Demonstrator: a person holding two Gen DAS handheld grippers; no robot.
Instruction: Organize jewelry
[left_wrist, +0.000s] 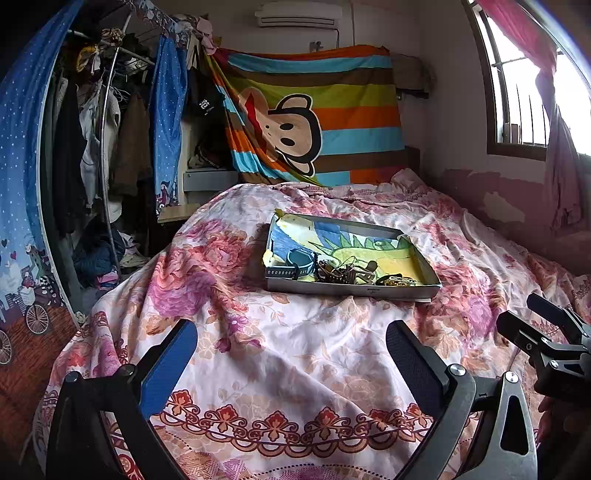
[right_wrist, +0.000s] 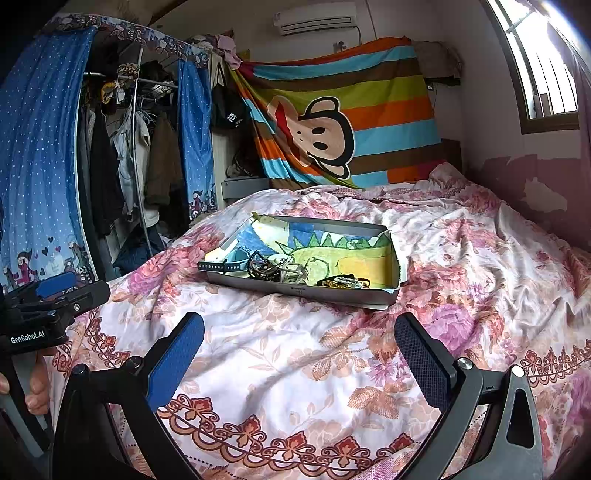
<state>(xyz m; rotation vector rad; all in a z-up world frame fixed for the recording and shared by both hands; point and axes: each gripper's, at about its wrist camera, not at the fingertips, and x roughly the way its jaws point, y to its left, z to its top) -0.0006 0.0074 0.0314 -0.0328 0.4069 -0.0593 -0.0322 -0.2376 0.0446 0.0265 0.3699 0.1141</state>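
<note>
The jewelry (left_wrist: 343, 273) lies heaped along the near wall of a shallow grey tray (left_wrist: 402, 290), a tangle of chains and metal pieces at the middle and a small gold-coloured cluster (right_wrist: 343, 283) toward the right near corner. At the left end of the heap a blue-grey watch (left_wrist: 299, 258) rests with its perforated strap (right_wrist: 218, 266) stretched flat along the near wall toward the left corner. The tray's floor is lined with a child's crayon drawing (left_wrist: 354, 247) of a green spiky creature on yellow and blue, and the far half of that lining lies bare. The tray sits on a bed, on a rumpled floral quilt (left_wrist: 280, 350) in pink and white with a red ornamental border along its near edge. Near to the cameras and well short of the tray, the left claw (left_wrist: 291, 354) hovers over the quilt with its blue pads spread wide and nothing between them; the right claw (right_wrist: 299, 350) hangs the same way, spread wide and empty. Each claw's body shows at the edge of the other's view. At the far end of the bed hangs a striped cloth (left_wrist: 332, 110) with a cartoon monkey face, a clothes rack (left_wrist: 107, 122) behind blue curtains stands at the left, and a window (left_wrist: 517, 92) is at the right.
</note>
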